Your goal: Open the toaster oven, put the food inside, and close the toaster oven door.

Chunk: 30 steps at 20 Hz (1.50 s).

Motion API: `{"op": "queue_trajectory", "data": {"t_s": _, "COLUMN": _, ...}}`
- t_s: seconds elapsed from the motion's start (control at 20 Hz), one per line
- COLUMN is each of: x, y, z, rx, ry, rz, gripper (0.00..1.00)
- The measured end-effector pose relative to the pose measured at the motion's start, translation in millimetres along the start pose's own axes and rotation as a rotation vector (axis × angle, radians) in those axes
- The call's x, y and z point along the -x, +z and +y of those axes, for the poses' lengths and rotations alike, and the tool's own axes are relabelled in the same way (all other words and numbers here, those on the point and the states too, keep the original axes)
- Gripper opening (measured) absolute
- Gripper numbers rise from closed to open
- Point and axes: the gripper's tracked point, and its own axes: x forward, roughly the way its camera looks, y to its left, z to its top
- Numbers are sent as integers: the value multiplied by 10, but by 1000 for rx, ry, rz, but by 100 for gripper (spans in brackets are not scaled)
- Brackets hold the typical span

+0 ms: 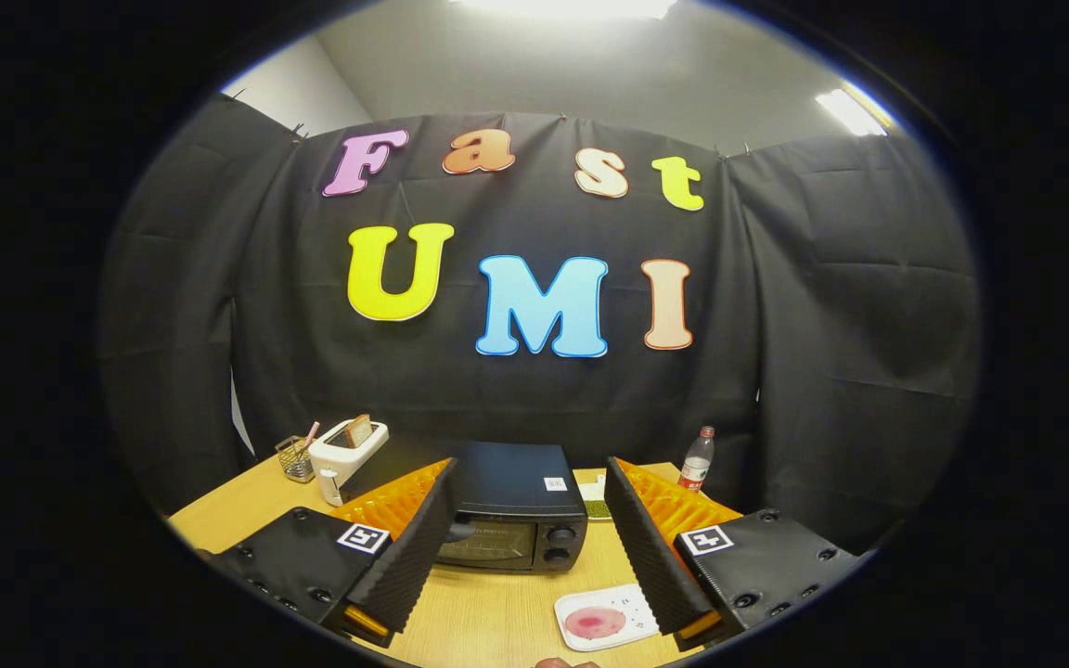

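Wood-grain table [488, 622], with the black toaster oven [516, 506] set near its middle and faced toward the near edge, probably so the door can be met head-on. Door [486, 545] shut flat against the front, so step one not yet done. Two knobs [558, 545] stacked at the door's right. A dark stub at the door's left, close against the left finger, may be the handle; too small to say for sure.

Gripper [531, 468] held level and centred on the oven, fingers spread wide with nothing between the pads, oven framed in the gap. Looks like a lining-up pose: wide jaws leave room to come down on a handle or door edge.

Pink food [595, 623] lying on a white plate [632, 603] by the near edge, right of the oven front and just beside the right finger. Kept close and clear of the door's swing, it seems, ready for pickup once the oven is open.

Off to the far left corner, a white pop-up toaster [341, 459] with a bread slice [360, 430] standing in its slot, a wire basket [294, 458] beside it. Toward the far right corner, a water bottle [697, 459], upright, well out of the working path.
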Motion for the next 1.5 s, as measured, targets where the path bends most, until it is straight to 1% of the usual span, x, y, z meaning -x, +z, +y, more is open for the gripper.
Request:
{"op": "queue_trajectory", "data": {"t_s": 0.4, "x": -378, "y": -31, "z": 366, "rx": -31, "ry": 29, "rz": 42, "gripper": 98}}
{"op": "queue_trajectory", "data": {"t_s": 0.75, "x": -794, "y": -186, "z": 523, "rx": -33, "ry": 45, "rz": 85, "gripper": 98}}
{"op": "queue_trajectory", "data": {"t_s": 1.0, "x": -1062, "y": -425, "z": 663, "rx": -40, "ry": 56, "rz": 145, "gripper": 98}}
{"op": "queue_trajectory", "data": {"t_s": 1.5, "x": -1396, "y": -1175, "z": 1006, "rx": -24, "ry": 83, "rz": 302, "gripper": 98}}
